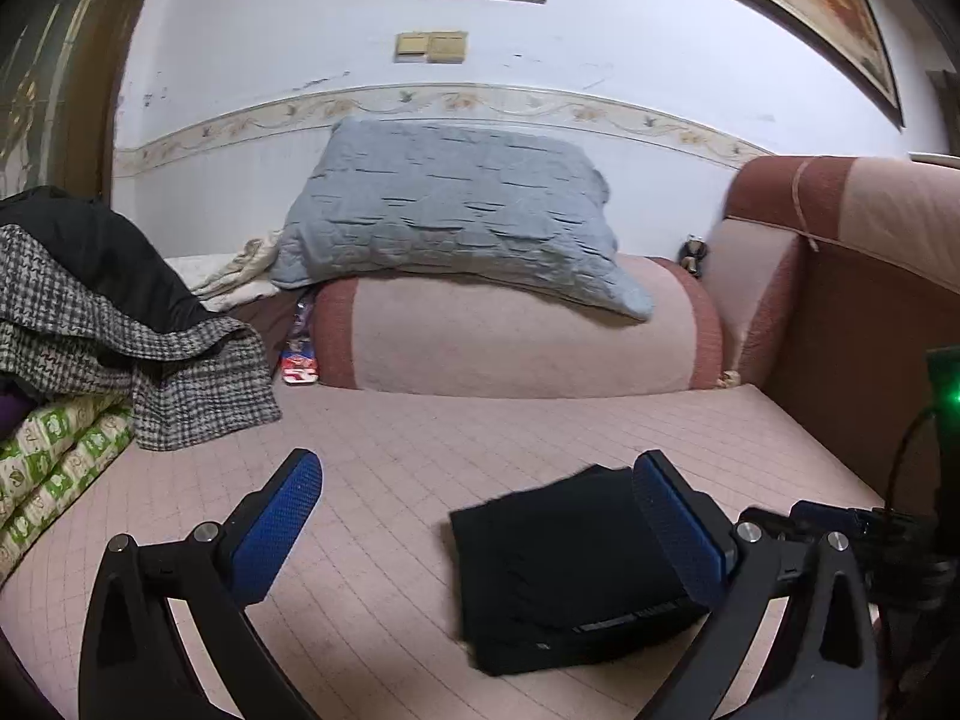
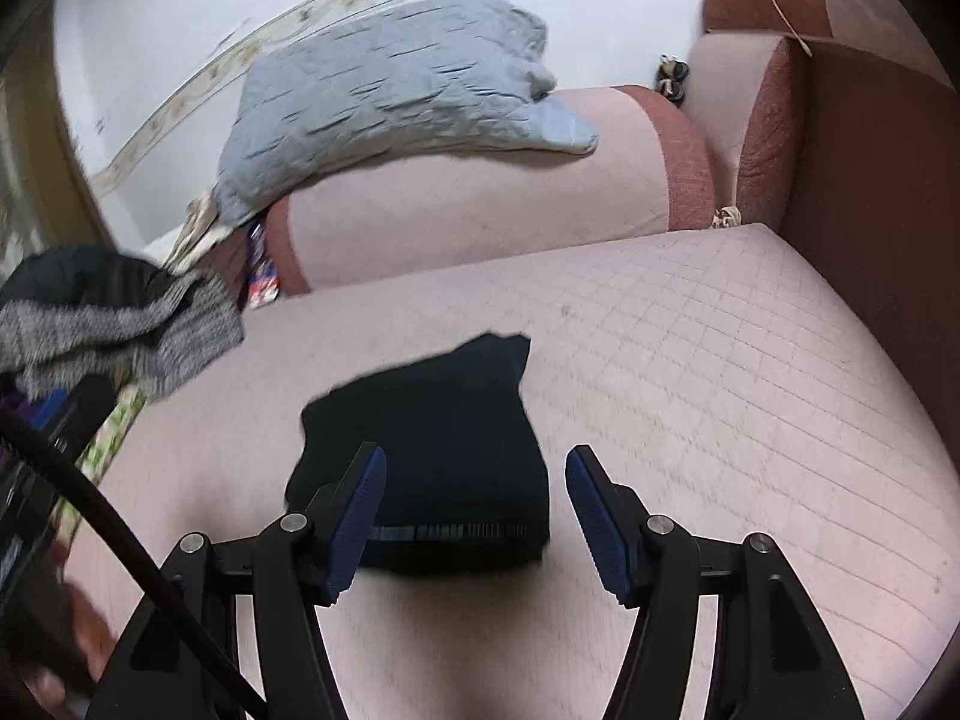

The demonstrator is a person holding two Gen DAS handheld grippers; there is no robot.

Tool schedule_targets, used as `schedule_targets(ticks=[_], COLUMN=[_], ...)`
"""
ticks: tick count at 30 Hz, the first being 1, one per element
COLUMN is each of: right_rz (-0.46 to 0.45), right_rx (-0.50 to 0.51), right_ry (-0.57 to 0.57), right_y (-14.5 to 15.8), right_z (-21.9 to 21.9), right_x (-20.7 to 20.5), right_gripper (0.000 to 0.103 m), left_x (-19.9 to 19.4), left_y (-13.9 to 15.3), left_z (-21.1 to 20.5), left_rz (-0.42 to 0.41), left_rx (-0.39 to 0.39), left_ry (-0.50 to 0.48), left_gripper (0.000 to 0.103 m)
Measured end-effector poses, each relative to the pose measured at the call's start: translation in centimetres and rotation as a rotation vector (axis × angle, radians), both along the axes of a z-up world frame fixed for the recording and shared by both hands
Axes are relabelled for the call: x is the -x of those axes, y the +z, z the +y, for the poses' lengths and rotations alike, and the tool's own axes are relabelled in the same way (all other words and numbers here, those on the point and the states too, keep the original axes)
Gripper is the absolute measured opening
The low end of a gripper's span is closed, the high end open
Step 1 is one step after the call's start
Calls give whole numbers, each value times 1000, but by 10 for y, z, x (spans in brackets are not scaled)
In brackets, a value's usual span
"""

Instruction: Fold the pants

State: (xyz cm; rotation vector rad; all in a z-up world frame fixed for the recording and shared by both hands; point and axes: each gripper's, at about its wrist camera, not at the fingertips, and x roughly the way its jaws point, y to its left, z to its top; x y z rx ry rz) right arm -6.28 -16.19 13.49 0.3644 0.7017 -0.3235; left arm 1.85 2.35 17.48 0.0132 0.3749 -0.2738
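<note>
The black pants [image 1: 564, 564] lie folded into a compact rectangle on the pink quilted sofa seat [image 1: 420, 480], waistband edge toward me. My left gripper [image 1: 477, 468] is open and empty above the seat, its right finger over the pants' right edge. In the right wrist view the pants [image 2: 444, 420] lie just ahead, with the seat [image 2: 690, 360] around them. My right gripper [image 2: 474, 468] is open and empty, raised above the near part of the pants, its fingers apart from the cloth.
A grey-blue pillow [image 1: 456, 210] rests on the pink bolster [image 1: 510, 336] at the back. A pile with a houndstooth garment [image 1: 120, 336] and a green-patterned blanket [image 1: 54, 468] lies at the left. The sofa armrest [image 1: 852, 276] rises at the right.
</note>
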Motion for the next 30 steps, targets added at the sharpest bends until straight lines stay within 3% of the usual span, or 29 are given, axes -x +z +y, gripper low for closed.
schedule_targets(ticks=[3, 10, 15, 19, 30], right_rz=[-10, 12, 67, 88, 107], right_rx=[-5, 59, 18, 13, 92], right_ry=[-20, 14, 57, 56, 82], right_y=[-9, -49, -72, -82, -87], right_z=[-9, -5, 0, 3, 20], right_x=[-17, -35, -47, -48, -43], right_gripper=[67, 69, 70, 71, 74], left_x=[-12, -49, -64, -66, -57], left_y=[-16, -66, -100, -114, -118], left_z=[2, -4, -7, -4, -9], left_rz=[15, 269, 372, 438, 464], left_rx=[-35, -85, -169, -158, -158], left_ry=[60, 63, 98, 83, 34], left_gripper=[103, 103, 103, 103, 103])
